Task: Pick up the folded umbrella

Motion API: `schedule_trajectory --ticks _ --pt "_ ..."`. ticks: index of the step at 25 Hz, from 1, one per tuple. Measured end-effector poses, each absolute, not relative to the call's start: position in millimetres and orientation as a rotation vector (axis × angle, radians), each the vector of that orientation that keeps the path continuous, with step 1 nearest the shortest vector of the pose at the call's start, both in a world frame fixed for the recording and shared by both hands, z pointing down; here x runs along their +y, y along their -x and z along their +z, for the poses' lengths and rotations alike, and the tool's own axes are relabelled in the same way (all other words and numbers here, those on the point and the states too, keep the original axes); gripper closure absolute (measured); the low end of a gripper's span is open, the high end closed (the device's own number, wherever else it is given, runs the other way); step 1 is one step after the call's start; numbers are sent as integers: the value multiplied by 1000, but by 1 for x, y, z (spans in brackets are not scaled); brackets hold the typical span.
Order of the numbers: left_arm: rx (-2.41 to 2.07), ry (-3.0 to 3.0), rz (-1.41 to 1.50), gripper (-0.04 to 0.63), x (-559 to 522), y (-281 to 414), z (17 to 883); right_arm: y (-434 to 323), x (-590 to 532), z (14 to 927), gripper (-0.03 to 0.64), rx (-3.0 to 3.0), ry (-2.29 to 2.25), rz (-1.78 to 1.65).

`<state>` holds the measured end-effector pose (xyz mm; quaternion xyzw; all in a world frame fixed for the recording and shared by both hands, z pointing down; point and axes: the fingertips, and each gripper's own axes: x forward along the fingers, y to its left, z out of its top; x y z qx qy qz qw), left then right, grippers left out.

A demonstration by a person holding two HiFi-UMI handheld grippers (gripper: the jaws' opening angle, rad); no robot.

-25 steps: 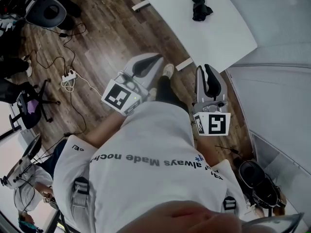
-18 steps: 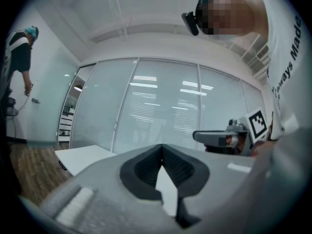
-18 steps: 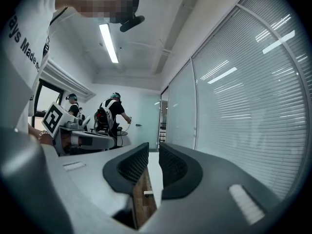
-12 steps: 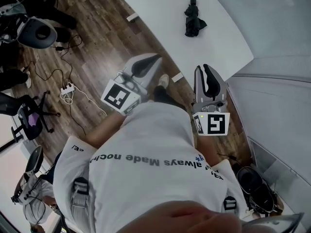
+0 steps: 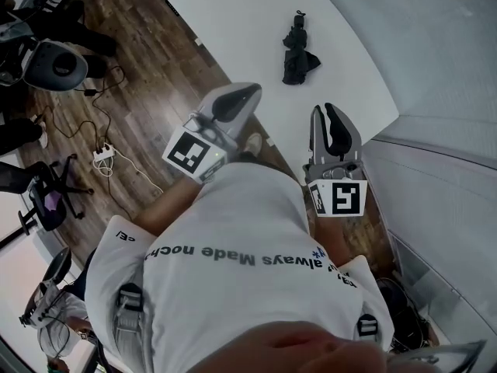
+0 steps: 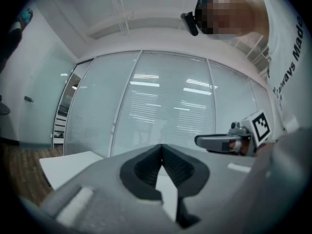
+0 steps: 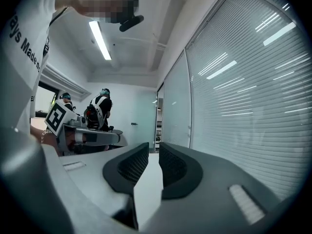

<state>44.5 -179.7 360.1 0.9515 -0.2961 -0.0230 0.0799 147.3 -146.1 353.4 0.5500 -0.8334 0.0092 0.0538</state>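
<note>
The folded black umbrella (image 5: pixel 297 49) lies on the white table (image 5: pixel 233 22), with its handle end pointing away from me. Both grippers are held level in front of my body, short of the umbrella and apart from it. My left gripper (image 5: pixel 253 92) hangs over the table's near edge, jaws shut and empty; in its own view the left gripper (image 6: pixel 161 147) shows pads meeting at the tip. My right gripper (image 5: pixel 326 109) sits to the right, just below the umbrella in the head view. In its own view, the right gripper (image 7: pixel 153 147) is shut with nothing between the pads.
Wooden floor with cables and a power strip (image 5: pixel 103 154) lies to the left. Office chairs (image 5: pixel 48 63) and other people stand at the far left. A glass wall with blinds (image 5: pixel 443 162) runs along the right, close to the table's end.
The table and umbrella have slid down and left in the head view, nearer to me. Both grippers keep their place in front of my body, jaws unchanged.
</note>
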Motion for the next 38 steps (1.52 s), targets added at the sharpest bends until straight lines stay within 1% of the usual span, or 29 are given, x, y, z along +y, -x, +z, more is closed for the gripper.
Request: schedule_trajectory --ticks 10,16,24,33,38 --pt "-890 -2816 -42 592 -234 -56 380 -157 -205 368 551 -2540 -1658 45" --pt "-839 -2830 -33 592 -259 -41 369 -136 -229 351 551 -2517 -1683 29" --pt "-846 -2863 -78 592 -267 -21 337 -124 -226 327 548 -2473 -1716 -7" --pt "-816 -2863 -58 592 -266 -26 339 -137 -256 383 478 -2378 -1688 149" --pt "-822 -2859 -61 592 -255 1 338 -127 -268 436 437 -2304 -1697 306"
